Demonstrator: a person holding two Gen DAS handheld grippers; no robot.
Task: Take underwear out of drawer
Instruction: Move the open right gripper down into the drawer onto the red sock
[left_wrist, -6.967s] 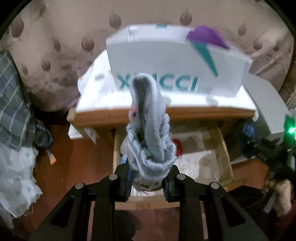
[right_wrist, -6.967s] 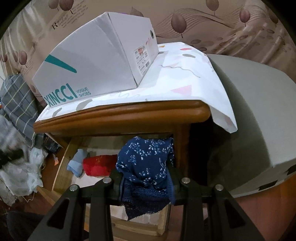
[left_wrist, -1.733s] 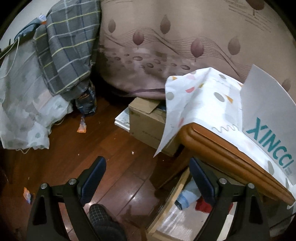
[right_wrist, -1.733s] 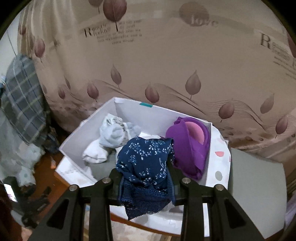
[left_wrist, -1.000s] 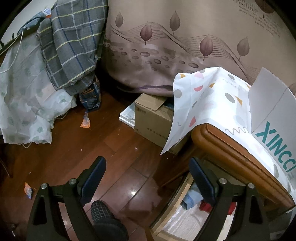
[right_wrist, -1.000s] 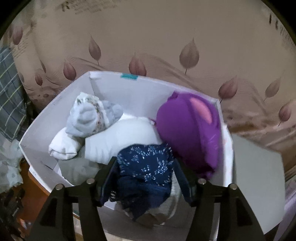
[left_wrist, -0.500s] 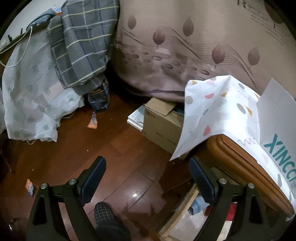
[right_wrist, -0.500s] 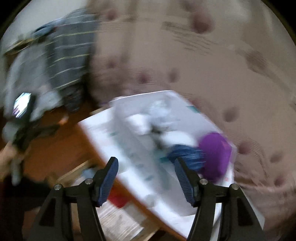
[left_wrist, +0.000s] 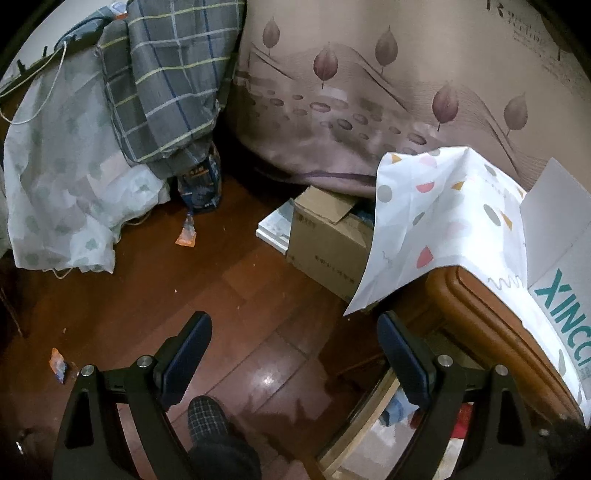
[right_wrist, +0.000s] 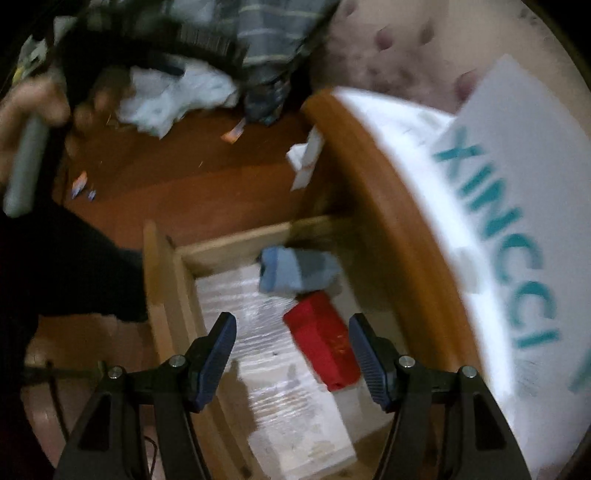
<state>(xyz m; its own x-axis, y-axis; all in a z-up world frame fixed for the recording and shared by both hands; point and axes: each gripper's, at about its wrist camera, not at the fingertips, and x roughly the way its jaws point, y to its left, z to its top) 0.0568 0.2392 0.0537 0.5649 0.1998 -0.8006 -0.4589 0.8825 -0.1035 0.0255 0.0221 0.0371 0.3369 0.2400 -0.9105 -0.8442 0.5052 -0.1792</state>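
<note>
1. Right gripper (right_wrist: 291, 350): jaws apart, nothing between them, low centre of the right wrist view, above the open drawer (right_wrist: 166, 295).
2. Blue roll (right_wrist: 295, 271) of cloth in the drawer's upper part, mid-frame, lying on the pale liner (right_wrist: 280, 387).
3. Red bundle (right_wrist: 321, 350) just below the blue roll, touching or nearly so, seen between the right gripper's fingertips.
4. White box (right_wrist: 517, 206) with teal lettering on the stand's top at right; orange wooden edge (right_wrist: 388, 221) curving beneath it. Blurred throughout.
5. Hand (right_wrist: 26, 122) gripping a grey handle at upper left of the same view.
6. Left gripper (left_wrist: 295, 362): jaws wide apart, empty, bottom centre of the left wrist view, over dark wooden floor (left_wrist: 221, 295).
7. Drawer corner at lower right of that view, with a sliver of blue and red cloth inside.
8. Patterned cloth (left_wrist: 443, 229) draped over the stand at right; cardboard box (left_wrist: 325, 236) on the floor beside it.
9. Checked fabric (left_wrist: 166, 81) at upper left.
</note>
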